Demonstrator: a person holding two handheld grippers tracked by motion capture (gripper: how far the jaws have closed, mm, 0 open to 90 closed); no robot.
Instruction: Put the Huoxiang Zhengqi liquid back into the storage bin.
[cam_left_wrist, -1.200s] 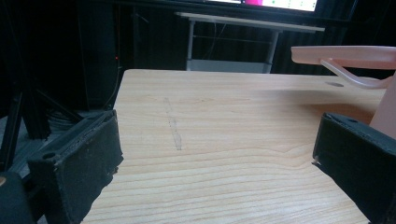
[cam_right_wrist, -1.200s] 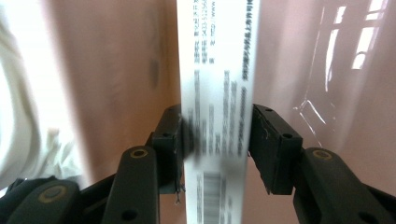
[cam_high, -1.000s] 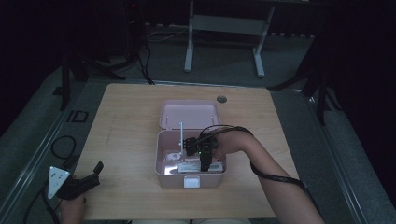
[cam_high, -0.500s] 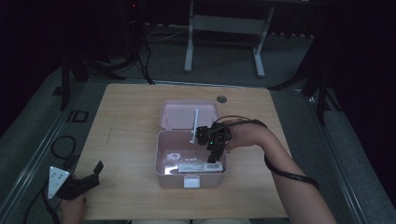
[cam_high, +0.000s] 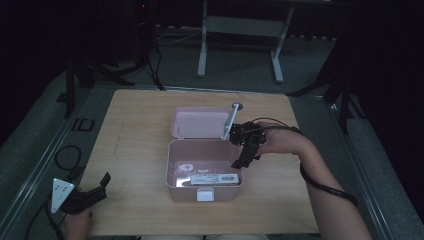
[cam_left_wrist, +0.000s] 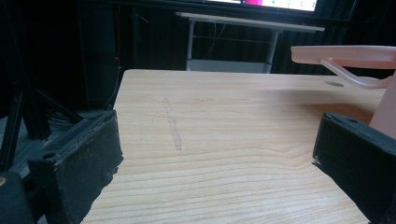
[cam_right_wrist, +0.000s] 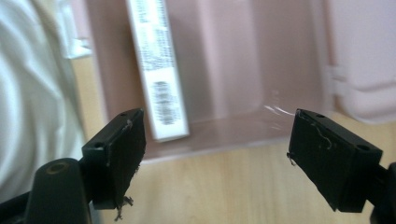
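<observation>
Two grippers work at a wooden desk (cam_high: 140, 150). From the high view, the open pink box (cam_high: 204, 172) sits mid-desk with its lid (cam_high: 200, 122) laid back behind it; a white carton (cam_high: 214, 179) lies along the near wall inside. A small grey disc (cam_high: 237, 105) rests beyond the lid. The right gripper (cam_high: 246, 152) hangs over the box's right rim, fingers apart, having just been opening, nothing between them. Its own view shows the carton's printed label (cam_right_wrist: 156, 70) close up and a white sleeve (cam_right_wrist: 32, 93) beside the box. The left gripper (cam_high: 82, 196) rests at the near left corner, fingers wide, well apart from the box; its view catches the lid's underside (cam_left_wrist: 345, 53) edge-on.
</observation>
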